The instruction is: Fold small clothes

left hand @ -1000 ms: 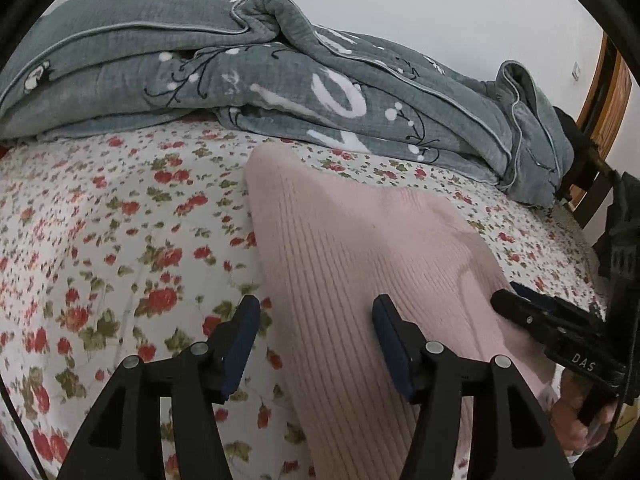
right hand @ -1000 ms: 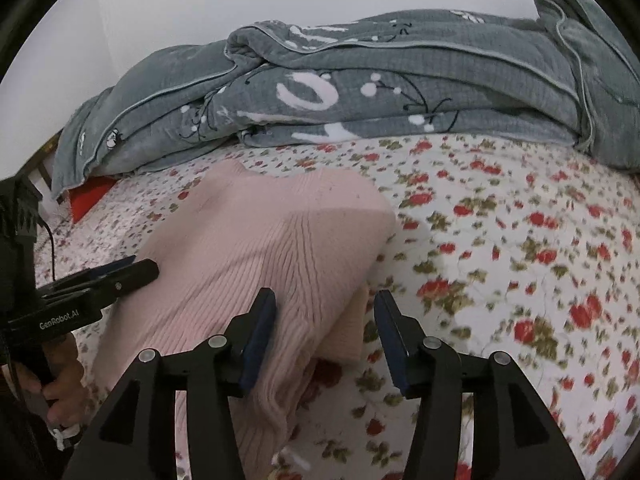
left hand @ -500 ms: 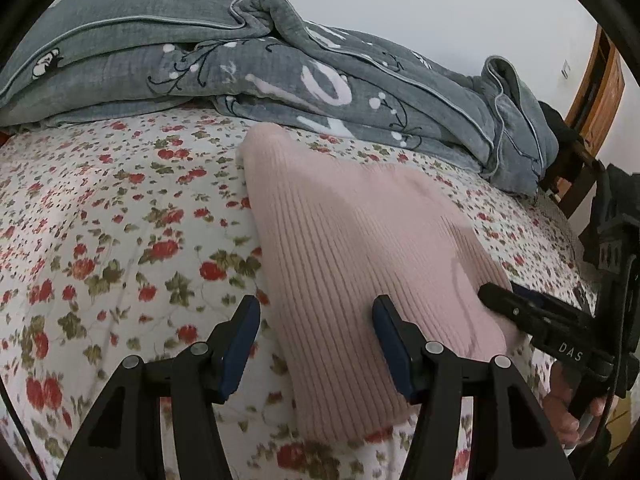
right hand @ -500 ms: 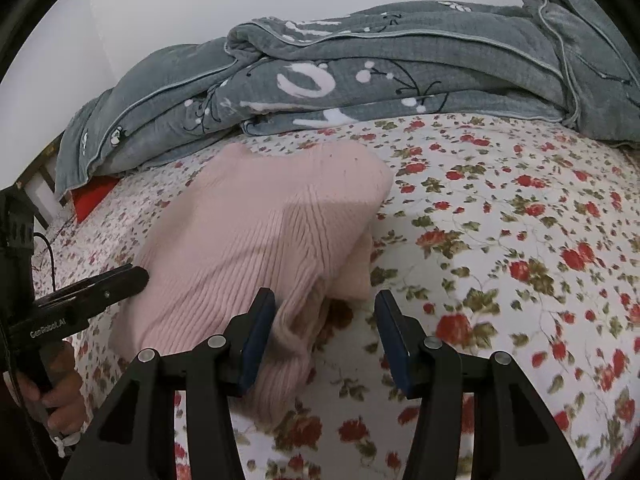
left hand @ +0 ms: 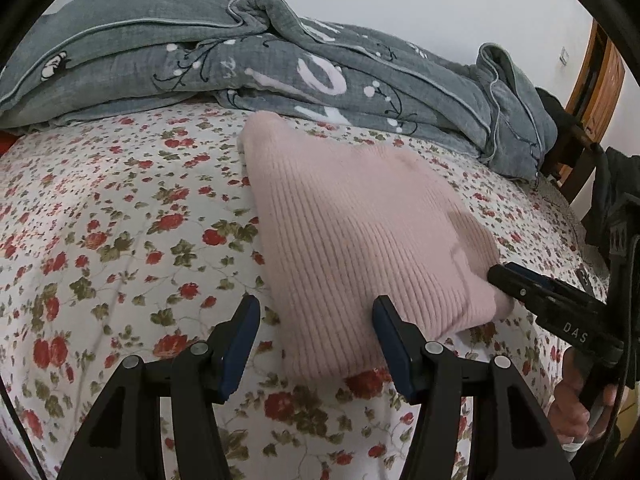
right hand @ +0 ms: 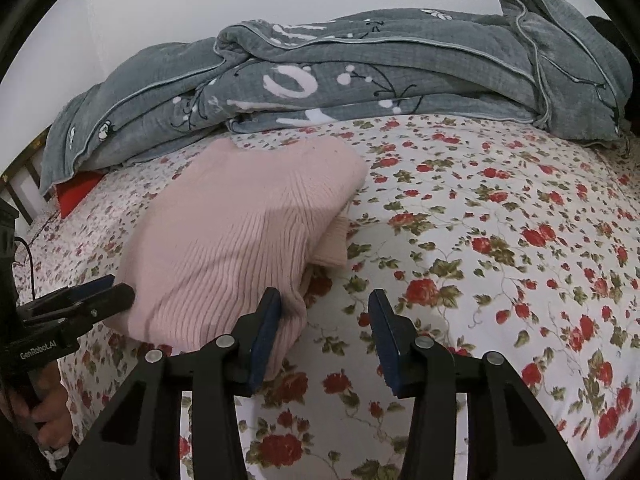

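Note:
A pink ribbed knit garment (left hand: 352, 240) lies folded into a compact bundle on the flowered bed sheet (left hand: 120, 232); it also shows in the right wrist view (right hand: 236, 248), with a cuff or hem sticking out at its right side. My left gripper (left hand: 316, 340) is open and empty, its jaws standing either side of the bundle's near left corner. My right gripper (right hand: 324, 332) is open and empty at the bundle's near right corner, with the left jaw against the knit. Each gripper shows in the other's view: the right one (left hand: 516, 280), the left one (right hand: 100, 296).
A crumpled grey quilt (left hand: 280, 76) with white print lies along the back of the bed by the white wall. A wooden bed frame and door (left hand: 600, 80) are at the far right. A red item (right hand: 76, 192) pokes out under the quilt at the left.
Both grippers have drawn back toward the near edge of the bed. The pink bundle now lies farther ahead of the jaws, and its near edge is in view. Both grippers stay open.

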Available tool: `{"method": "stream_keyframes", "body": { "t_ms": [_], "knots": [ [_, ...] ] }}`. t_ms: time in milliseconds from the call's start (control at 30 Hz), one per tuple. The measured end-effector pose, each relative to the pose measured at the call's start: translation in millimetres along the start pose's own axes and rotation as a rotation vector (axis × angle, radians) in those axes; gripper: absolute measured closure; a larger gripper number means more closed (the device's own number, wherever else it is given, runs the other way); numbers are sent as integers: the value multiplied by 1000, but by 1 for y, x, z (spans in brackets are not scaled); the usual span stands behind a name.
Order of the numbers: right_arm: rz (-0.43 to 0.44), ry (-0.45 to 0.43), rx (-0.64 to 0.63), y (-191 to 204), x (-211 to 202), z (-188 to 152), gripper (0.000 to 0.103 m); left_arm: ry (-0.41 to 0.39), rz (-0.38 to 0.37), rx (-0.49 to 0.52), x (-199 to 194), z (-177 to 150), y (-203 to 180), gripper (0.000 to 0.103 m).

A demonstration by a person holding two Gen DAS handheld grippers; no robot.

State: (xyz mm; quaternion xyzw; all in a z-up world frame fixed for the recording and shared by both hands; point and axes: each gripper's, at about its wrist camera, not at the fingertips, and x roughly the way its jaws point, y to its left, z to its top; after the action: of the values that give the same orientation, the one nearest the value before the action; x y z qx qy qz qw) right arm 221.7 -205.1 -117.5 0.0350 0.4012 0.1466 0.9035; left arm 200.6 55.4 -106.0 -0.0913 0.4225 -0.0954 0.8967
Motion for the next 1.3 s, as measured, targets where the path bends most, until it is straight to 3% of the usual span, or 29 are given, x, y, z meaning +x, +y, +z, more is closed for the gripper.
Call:
{"method": "stream_keyframes", "body": {
  "t_ms": [167,400,567,1300],
  "knots": [
    [52,-29,36,-2,-7,8,57,-6,-21,-46,0,7,15,46],
    [136,-5,72,8,19,27,57,-1,-69,-74,19,35,23,47],
    [120,36,67,11,48,34,55,8,-81,-74,36,49,24,46],
    [82,27,0,-2,85,84,50,14,-17,-35,91,99,26,46]
  ]
}}
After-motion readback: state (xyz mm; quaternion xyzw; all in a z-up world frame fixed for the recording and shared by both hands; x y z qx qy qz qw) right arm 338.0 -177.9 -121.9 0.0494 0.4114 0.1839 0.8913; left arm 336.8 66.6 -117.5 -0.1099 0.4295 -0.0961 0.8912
